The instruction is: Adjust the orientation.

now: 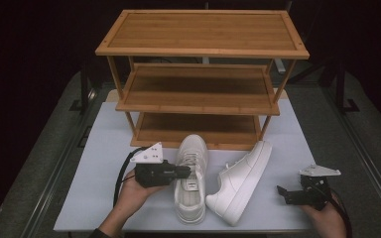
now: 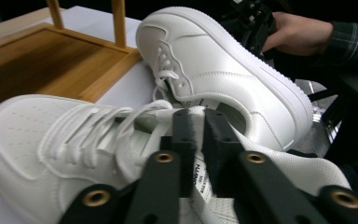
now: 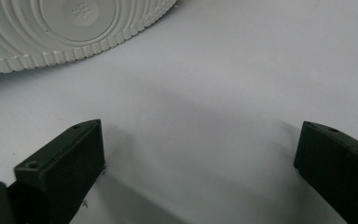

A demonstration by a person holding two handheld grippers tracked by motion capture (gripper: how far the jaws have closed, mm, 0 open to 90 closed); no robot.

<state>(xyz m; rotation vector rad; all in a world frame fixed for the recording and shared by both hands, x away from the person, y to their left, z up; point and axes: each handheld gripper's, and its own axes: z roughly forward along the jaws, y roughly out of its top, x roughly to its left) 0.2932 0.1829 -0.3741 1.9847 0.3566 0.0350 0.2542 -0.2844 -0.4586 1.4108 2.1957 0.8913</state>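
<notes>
Bamboo shoe rack (image 1: 202, 49) with three bare shelves stood at the far side of the bench (image 1: 104, 148), which was covered by a pale mat. Before the lowest shelf lay a pair of white sneakers. The upright sneaker (image 1: 191, 183) rested on its sole, toe toward the rack; the tipped sneaker (image 1: 240, 181) lay on its side just beside it, sole facing the person's right, heel near the upright shoe's heel. The left gripper (image 1: 187, 172), held in the left hand (image 1: 131, 193), reached in level from the left over the upright sneaker's opening. In the left gripper view its jaws stood nearly together with the tongue (image 2: 196, 175) and its printed label between them; the pads appeared to pinch that tongue, though only lightly. The right gripper (image 1: 284, 192) waited well apart at the right of the bench, its jaws spread wide over bare mat and holding nothing, with the ribbed sole (image 3: 70, 28) of the tipped sneaker ahead of it.

Risks, as judged: a tongue is soft and thin, so a lift by it alone could let the shoe swing, slip free, or knock the tipped sneaker. A loose pinch would cause the drop; a lace (image 2: 93, 130) caught on the jaws could drag the shoe askew.
</notes>
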